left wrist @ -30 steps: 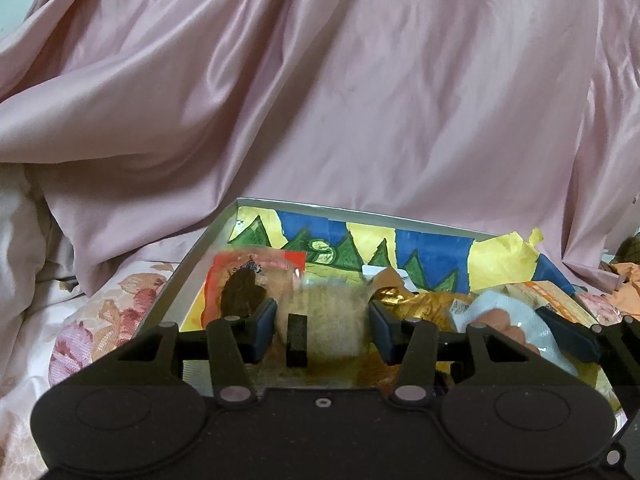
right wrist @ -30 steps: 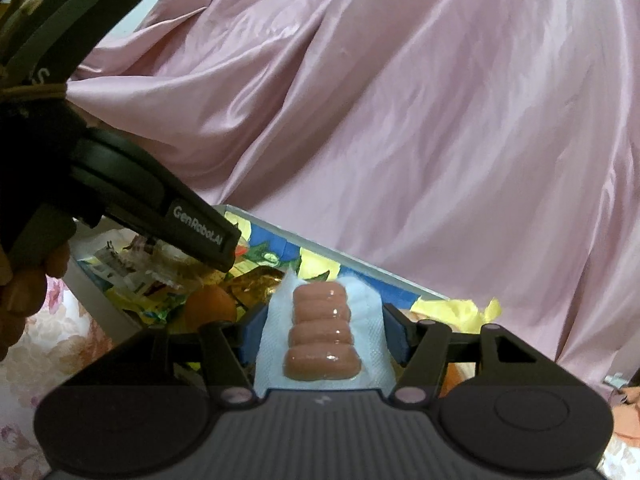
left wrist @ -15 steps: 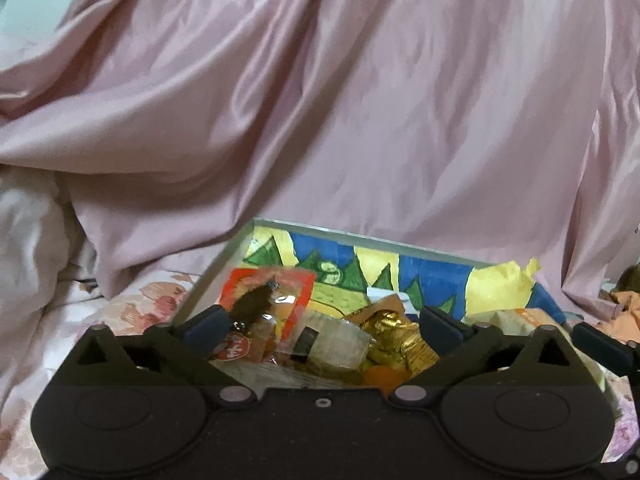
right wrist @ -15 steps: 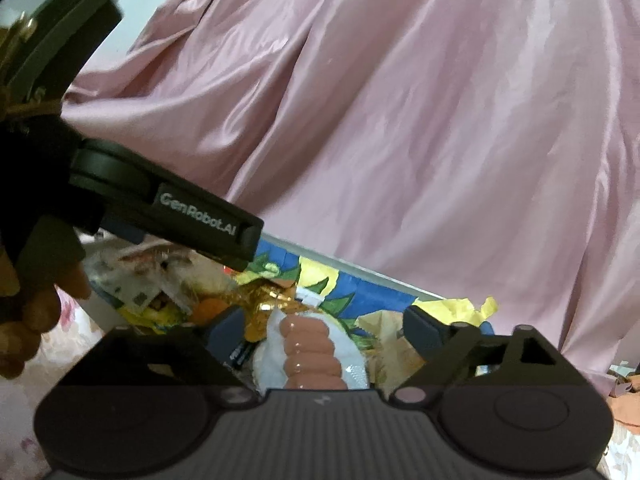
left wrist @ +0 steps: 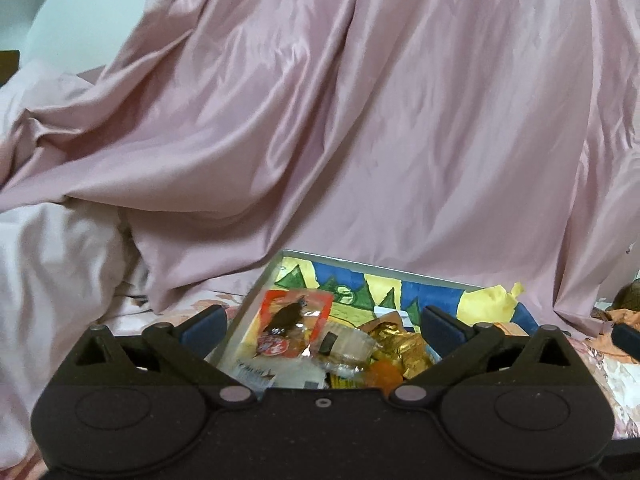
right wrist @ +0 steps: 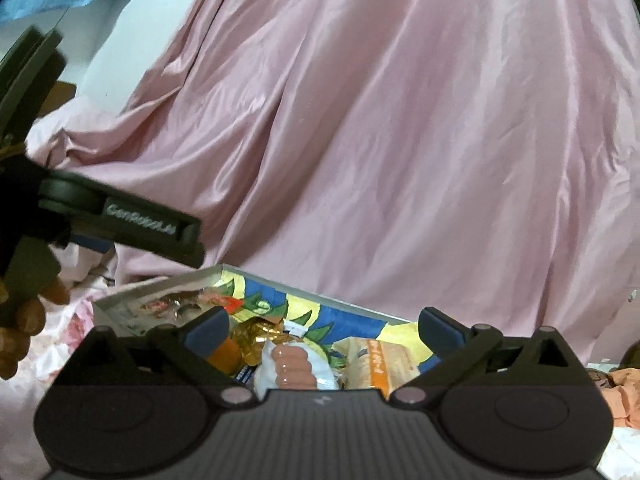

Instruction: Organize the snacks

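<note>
A shallow box (left wrist: 276,270) with a blue, yellow and green painted lining lies on the bed and holds several snacks. In the left wrist view I see a red packet (left wrist: 292,322), a clear packet with a pale cake (left wrist: 348,344) and a gold wrapper (left wrist: 400,344). My left gripper (left wrist: 324,324) is open and empty above them. In the right wrist view the box (right wrist: 168,286) holds a white pack of pink sausages (right wrist: 290,366) and an orange-striped packet (right wrist: 380,360). My right gripper (right wrist: 324,324) is open and empty above the sausage pack.
A pink satin sheet (left wrist: 360,120) is draped high behind the box. Floral bedding (left wrist: 600,372) lies around it. The left gripper's body and the hand that holds it (right wrist: 120,216) fill the left of the right wrist view. Orange wrappers (right wrist: 624,392) lie at the right.
Both grippers opened and let go: the left released the clear cake packet, the right released the sausage pack. Both packets now lie in the box, and both grippers have risen and pulled back.
</note>
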`<state>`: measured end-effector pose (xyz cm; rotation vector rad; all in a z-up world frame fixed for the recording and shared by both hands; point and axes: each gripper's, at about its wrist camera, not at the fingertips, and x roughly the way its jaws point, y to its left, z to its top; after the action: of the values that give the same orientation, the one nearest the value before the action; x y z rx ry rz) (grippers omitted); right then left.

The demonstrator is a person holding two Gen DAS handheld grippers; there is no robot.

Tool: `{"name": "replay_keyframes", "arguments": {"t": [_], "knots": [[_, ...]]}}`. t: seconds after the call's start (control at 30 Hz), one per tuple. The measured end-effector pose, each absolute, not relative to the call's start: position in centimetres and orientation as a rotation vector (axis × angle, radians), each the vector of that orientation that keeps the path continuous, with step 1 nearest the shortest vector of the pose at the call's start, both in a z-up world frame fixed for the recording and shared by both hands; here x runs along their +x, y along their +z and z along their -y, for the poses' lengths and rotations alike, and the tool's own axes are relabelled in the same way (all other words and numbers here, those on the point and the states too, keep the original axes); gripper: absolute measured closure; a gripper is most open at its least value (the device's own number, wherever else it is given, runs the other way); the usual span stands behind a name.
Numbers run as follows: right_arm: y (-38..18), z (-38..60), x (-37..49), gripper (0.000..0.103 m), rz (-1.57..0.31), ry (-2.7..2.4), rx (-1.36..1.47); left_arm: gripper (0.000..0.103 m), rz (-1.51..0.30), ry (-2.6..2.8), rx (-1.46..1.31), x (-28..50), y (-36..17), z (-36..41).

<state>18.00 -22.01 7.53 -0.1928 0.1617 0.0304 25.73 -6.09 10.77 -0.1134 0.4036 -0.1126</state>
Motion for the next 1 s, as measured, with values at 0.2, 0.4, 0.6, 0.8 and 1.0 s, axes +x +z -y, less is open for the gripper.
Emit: {"name": "replay_keyframes", "arguments": {"t": [0.2, 0.4, 0.6, 0.8, 1.0], "knots": [[8.9, 22.6, 15.2, 0.000, -0.147, 0.017, -0.134, 0.001, -0.388, -0.095, -0.092, 22.4, 11.1, 4.9], [9.5, 22.7, 12.8, 0.000, -0.146, 0.003, -0.110, 0.001, -0.368, -0.081, -0.080, 19.3, 11.6, 3.9], [10.0, 22.6, 10.3, 0.000, -0.151, -0.009, -0.076, 0.001, -0.367, -0.065, -0.061, 15.7, 11.5, 3.2], [9.8, 22.0, 7.5, 0.000, -0.171, -0.016, -0.039, 0.001, -0.373, -0.053, -0.046, 12.3, 10.9, 2.0], [9.1, 21.0, 4.4, 0.000, -0.194, -0.008, -0.021, 0.001, -0.378, -0.044, -0.035, 9.4, 10.2, 0.8]]}}
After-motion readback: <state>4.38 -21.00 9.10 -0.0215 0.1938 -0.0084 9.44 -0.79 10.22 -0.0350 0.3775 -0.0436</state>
